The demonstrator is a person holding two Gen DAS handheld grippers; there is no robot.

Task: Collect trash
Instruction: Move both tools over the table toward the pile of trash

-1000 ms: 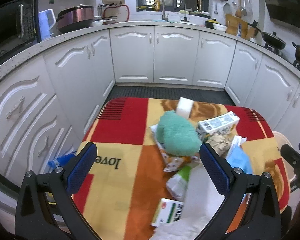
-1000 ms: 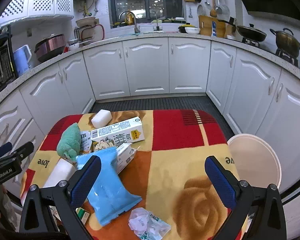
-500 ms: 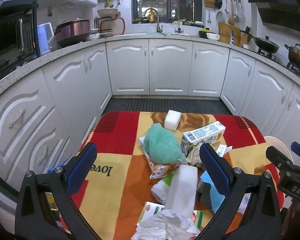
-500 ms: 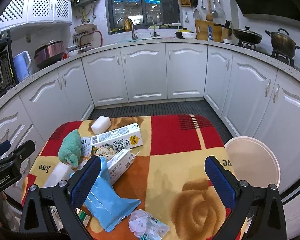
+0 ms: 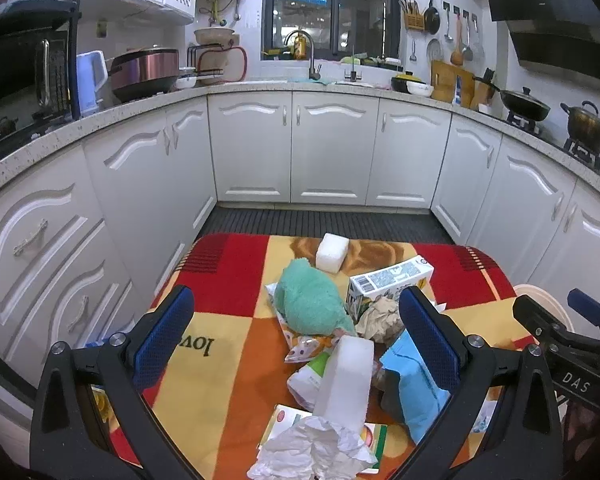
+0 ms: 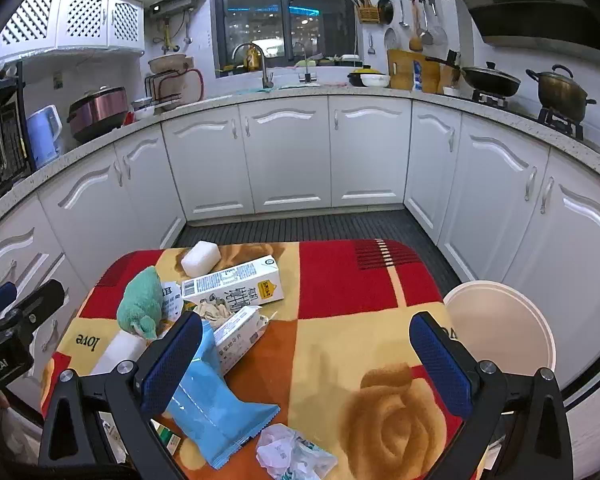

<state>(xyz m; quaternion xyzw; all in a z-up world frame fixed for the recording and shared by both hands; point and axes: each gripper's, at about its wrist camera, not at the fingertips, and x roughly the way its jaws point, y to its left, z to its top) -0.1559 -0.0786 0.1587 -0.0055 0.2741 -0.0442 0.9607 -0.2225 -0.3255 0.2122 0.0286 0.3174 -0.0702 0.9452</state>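
White cabinets are seen curving beneath a speckled countertop. A faucet stands below a dark window. A pot and pan sit at right; a rice cooker at left.

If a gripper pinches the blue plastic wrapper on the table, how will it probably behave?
The blue wrapper lies flat and looks empty, so it is probably light and floppy. Its glossy film may slip between the pads, and it would likely droop when lifted.

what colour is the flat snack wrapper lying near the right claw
Light blue, with a zigzag-cut edge. The snack wrapper shows best in the right wrist view.
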